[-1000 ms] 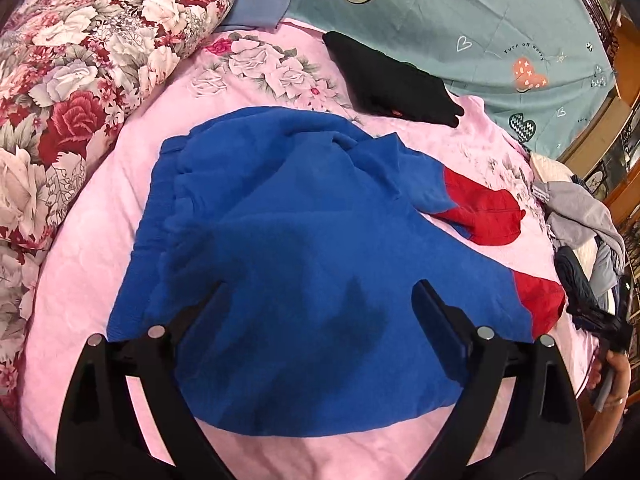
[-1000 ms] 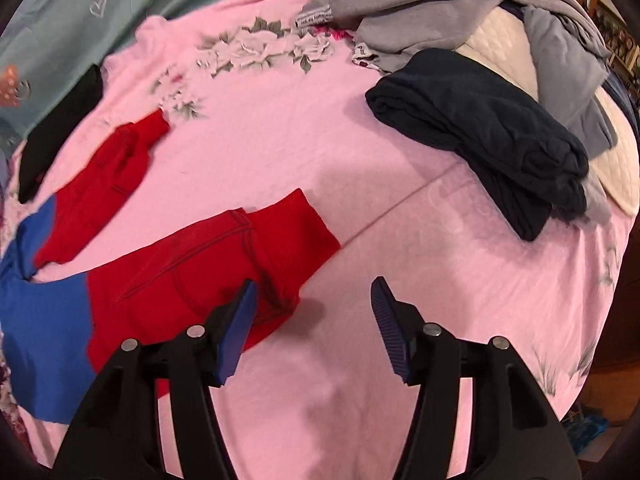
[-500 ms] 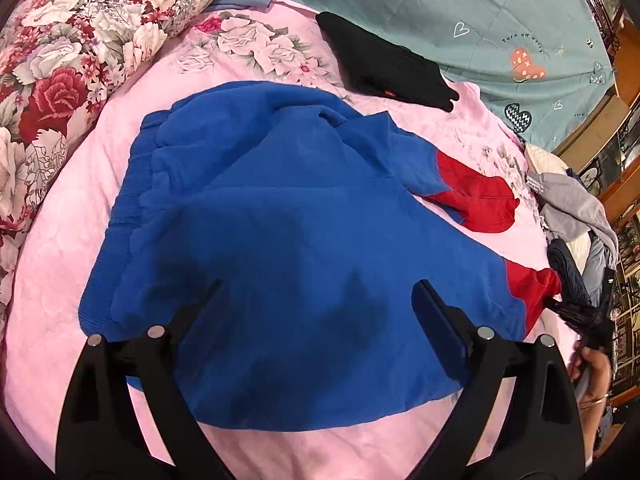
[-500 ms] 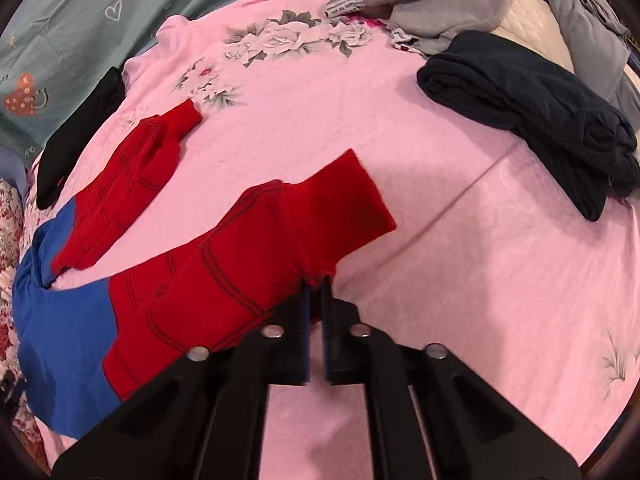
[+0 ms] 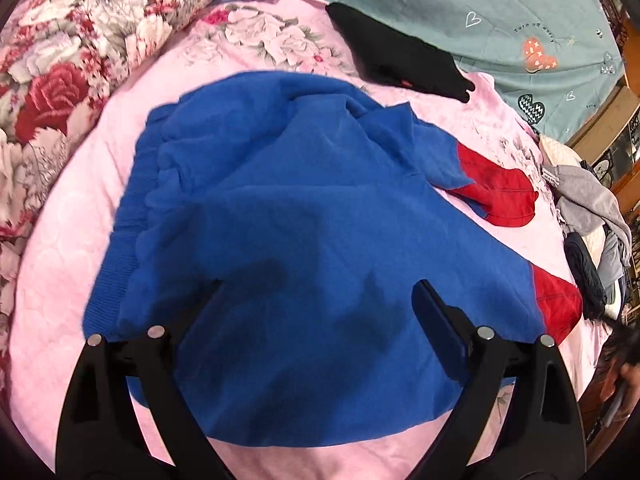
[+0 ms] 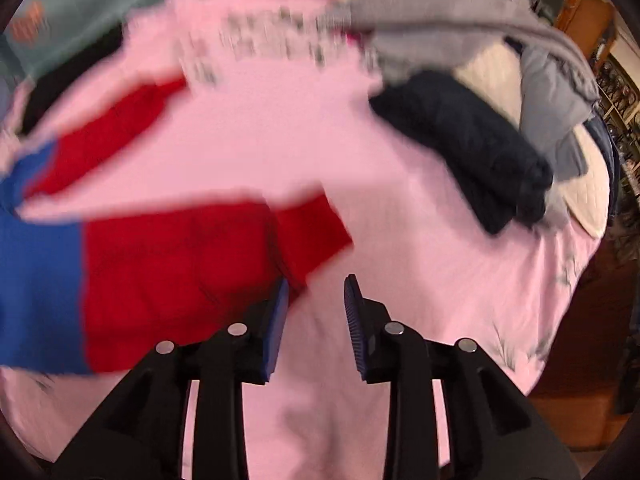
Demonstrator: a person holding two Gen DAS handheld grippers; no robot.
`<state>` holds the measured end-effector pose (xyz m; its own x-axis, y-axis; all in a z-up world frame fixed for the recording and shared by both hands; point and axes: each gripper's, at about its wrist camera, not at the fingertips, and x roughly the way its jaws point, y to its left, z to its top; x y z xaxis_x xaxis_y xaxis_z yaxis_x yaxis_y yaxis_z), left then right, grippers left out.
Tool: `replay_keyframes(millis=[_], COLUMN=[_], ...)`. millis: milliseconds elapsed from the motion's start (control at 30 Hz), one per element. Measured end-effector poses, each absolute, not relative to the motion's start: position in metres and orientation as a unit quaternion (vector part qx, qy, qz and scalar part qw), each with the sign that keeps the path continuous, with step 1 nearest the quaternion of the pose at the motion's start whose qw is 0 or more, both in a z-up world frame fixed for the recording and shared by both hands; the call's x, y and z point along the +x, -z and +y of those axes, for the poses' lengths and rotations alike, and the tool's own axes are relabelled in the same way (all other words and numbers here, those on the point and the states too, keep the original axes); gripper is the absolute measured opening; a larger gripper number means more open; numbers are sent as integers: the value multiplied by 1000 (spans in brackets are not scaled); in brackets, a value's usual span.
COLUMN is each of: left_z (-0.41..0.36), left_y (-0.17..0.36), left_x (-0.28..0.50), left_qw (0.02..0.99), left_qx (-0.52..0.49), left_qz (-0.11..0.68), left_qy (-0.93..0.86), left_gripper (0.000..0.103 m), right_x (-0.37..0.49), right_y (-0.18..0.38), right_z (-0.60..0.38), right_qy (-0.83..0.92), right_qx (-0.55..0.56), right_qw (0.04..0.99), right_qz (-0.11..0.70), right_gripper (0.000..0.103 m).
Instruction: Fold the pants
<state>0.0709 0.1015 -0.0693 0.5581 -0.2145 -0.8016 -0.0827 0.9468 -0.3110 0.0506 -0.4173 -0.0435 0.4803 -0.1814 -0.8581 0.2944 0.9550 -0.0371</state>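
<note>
Blue pants (image 5: 304, 240) with red leg ends lie spread on the pink bed sheet (image 5: 64, 240). In the left wrist view my left gripper (image 5: 316, 300) hovers wide open over the blue seat of the pants, holding nothing. In the blurred right wrist view the near red leg end (image 6: 192, 272) lies flat, its corner just left of my right gripper (image 6: 316, 300). That gripper's jaws are opening, and only pink sheet shows between them. The far red leg end (image 6: 116, 132) lies further back on the left.
A floral pillow (image 5: 60, 60) sits at the left, a black garment (image 5: 404, 64) and a teal sheet (image 5: 500, 12) at the back. Folded dark clothes (image 6: 472, 148) and grey garments (image 6: 520, 52) lie at the right. A person's hand (image 5: 620, 384) shows at the right edge.
My right gripper shut on the red leg end's corner half a second ago, then let it go; the leg end now lies flat. The left gripper stays open over the pants.
</note>
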Motion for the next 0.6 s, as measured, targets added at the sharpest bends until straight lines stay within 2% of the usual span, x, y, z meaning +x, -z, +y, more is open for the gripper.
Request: replay_keyframes(millis=[67,200,267,300,333,400,433,500,600], left_z=[103,102,104,107,110,112,111,105,96], left_y=[67,74,87,93,95,85,80,60,37], left_x=[71,80,91,96,98,96,96,94,92], left_qw=[870,868,860,852,848,851,855,870,887], left_qx=[-165,-166,-145,-149,-157,-170,-167,-162,-159], left_qz=[464,465,488,500,505,495,490,463,426], left_qy=[38,48,36,40,41,32,29,43,77], left_gripper=[93,93,93,93,93,93,93,93,100], right_x=[54,91,108,113,116,116,119,134,176], right_y=[29,73,94,96,95,83,72,51,30], right_z=[-406,-383,-391,-400,-413,-417,-408,-380,-354], right_qy=[80,-35,0,54,88,86,74,42,-5], right_qx=[87,134,120,107,124,177,170,123,121], right_qw=[888,855,846,850,854,860,870,894,904], right_qz=[444,500,520,512,497,472,457,430,410], right_gripper=[34,34,33,24,19,25,26,48,53])
